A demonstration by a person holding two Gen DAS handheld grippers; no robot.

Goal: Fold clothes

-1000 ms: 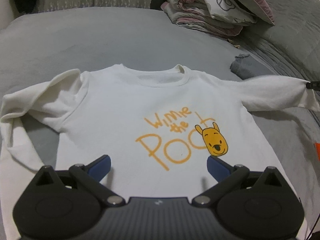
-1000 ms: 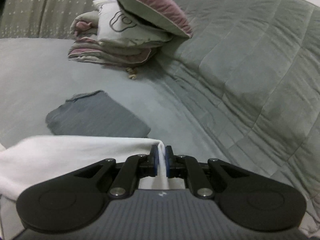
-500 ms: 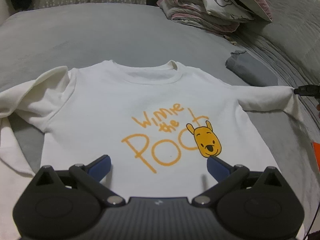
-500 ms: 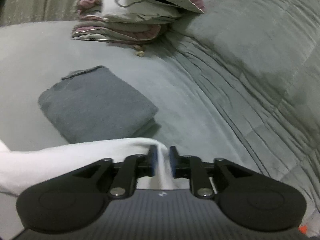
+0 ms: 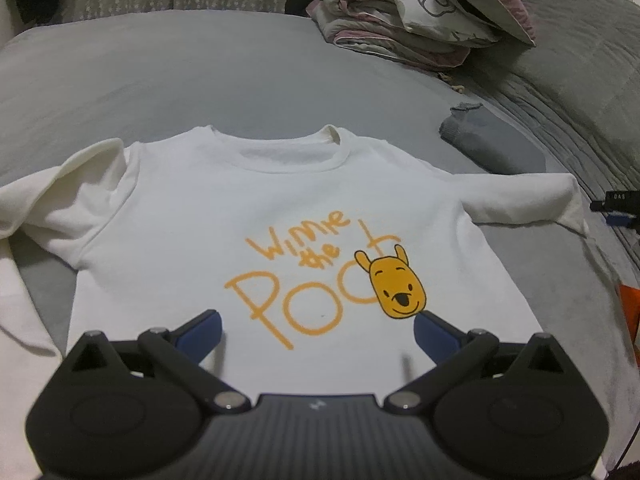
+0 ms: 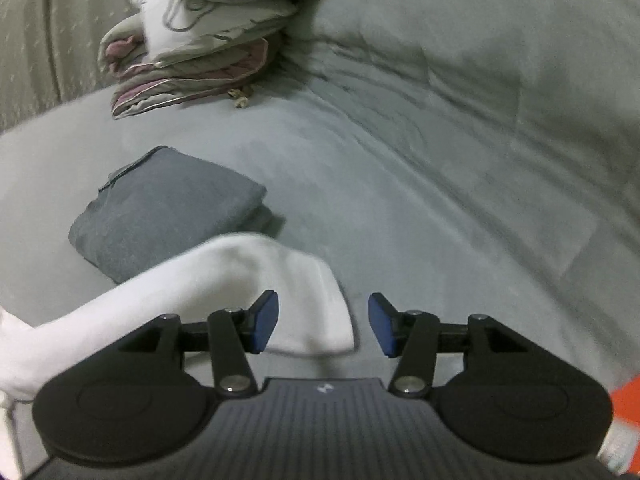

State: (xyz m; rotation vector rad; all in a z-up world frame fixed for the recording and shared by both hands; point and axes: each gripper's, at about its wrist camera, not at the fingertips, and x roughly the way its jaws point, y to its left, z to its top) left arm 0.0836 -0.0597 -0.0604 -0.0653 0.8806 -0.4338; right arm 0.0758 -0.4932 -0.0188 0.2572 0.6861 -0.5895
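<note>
A white long-sleeved shirt (image 5: 280, 208) with an orange print and a yellow bear face lies front up on the grey bed. My left gripper (image 5: 316, 330) hovers open over its lower front, nothing between the fingers. The shirt's right sleeve (image 5: 524, 200) stretches toward the right edge. In the right wrist view that sleeve's cuff (image 6: 304, 300) lies loose on the bed between the pads of my right gripper (image 6: 323, 326). Its jaws are opening and neither pad presses on the cloth. The left sleeve (image 5: 56, 200) is bunched at the left.
A folded dark grey cloth (image 6: 168, 208) lies just beyond the cuff, also visible as a grey cloth (image 5: 492, 144) in the left view. A stack of folded quilts and a pillow (image 5: 420, 12) sits at the back. A quilted grey cover (image 6: 480, 100) rises on the right.
My right gripper was shut on the sleeve cuff and has let it go; the cuff now lies on the bed. The right hand rolled and moved closer to the grey cloth.
</note>
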